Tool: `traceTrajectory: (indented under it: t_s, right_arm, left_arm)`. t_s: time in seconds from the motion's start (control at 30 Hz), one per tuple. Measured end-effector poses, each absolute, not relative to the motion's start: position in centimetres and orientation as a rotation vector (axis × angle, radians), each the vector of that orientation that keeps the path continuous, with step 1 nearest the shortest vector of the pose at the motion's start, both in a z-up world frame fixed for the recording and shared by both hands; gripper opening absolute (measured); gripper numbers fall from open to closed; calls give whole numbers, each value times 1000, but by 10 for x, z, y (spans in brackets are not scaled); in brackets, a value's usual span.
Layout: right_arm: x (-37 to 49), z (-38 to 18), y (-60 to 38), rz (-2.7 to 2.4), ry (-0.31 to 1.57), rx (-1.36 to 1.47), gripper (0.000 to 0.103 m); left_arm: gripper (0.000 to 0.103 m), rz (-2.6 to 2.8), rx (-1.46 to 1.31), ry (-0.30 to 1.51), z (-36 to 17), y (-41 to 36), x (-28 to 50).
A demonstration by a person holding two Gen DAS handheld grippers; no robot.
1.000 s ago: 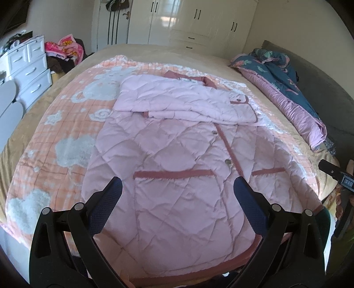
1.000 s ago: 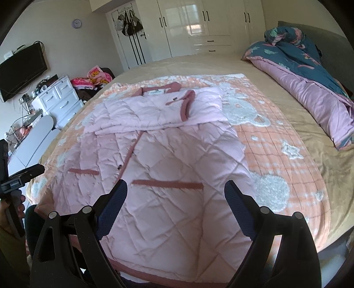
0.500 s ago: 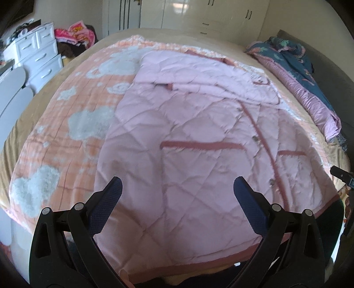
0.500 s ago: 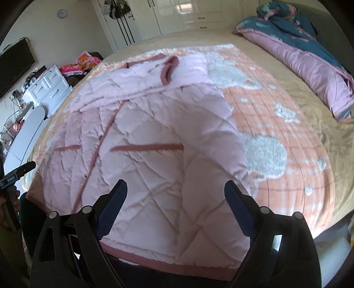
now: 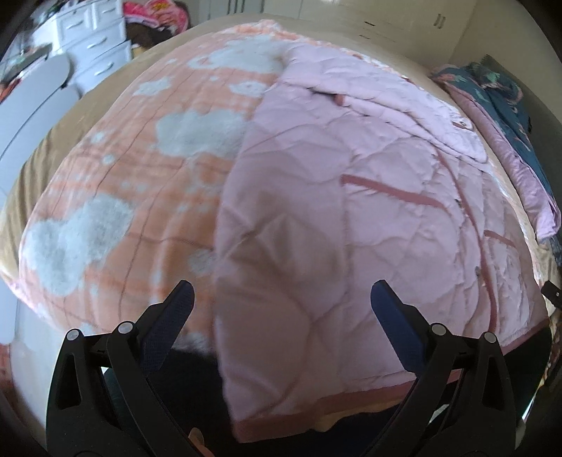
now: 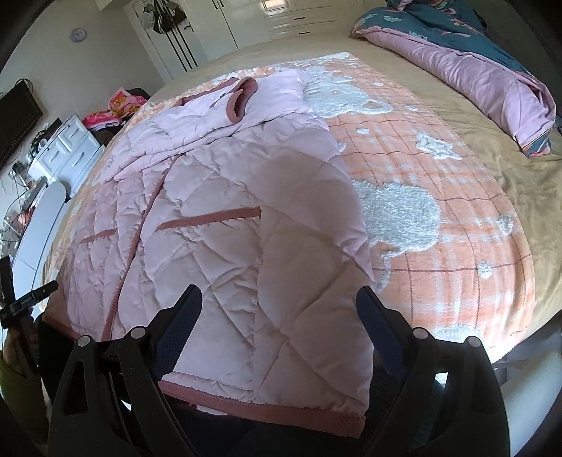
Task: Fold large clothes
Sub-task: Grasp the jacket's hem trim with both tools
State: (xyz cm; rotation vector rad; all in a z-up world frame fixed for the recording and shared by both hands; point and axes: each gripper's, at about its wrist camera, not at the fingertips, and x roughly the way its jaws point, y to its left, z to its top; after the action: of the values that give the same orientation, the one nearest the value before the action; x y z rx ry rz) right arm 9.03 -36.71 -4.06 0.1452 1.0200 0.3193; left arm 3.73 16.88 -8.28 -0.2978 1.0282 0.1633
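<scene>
A large pink quilted coat [image 5: 351, 211] [image 6: 217, 218] with darker pink trim lies front up on the bed, its sleeves folded across the chest at the far end. Its hem hangs over the bed's near edge. My left gripper [image 5: 281, 302] is open above the coat's lower left corner, with the left side edge running between its fingers. My right gripper [image 6: 279, 306] is open above the lower right corner, the hem trim [image 6: 267, 411] just below it. Neither gripper touches the cloth. The left gripper's body [image 6: 28, 298] shows at the right wrist view's left edge.
An orange checked blanket [image 5: 116, 197] [image 6: 439, 218] with white bear shapes covers the bed under the coat. A rolled purple and teal duvet [image 6: 474, 66] lies at the far right. White drawers [image 5: 95, 45] and wardrobes [image 6: 281, 17] stand beyond the bed.
Both grippers have come down and nearer to the coat's hem; the left one shifted toward the coat's left edge, the right one toward its right corner. Both stayed open.
</scene>
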Motion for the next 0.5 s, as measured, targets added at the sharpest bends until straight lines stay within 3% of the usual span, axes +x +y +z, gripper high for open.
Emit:
traceTrajectory:
  t_s: [0.5]
  right_arm:
    - [79, -45, -381, 310, 1081, 146, 89]
  left_arm:
    - [95, 62, -264, 1102, -106, 145, 38]
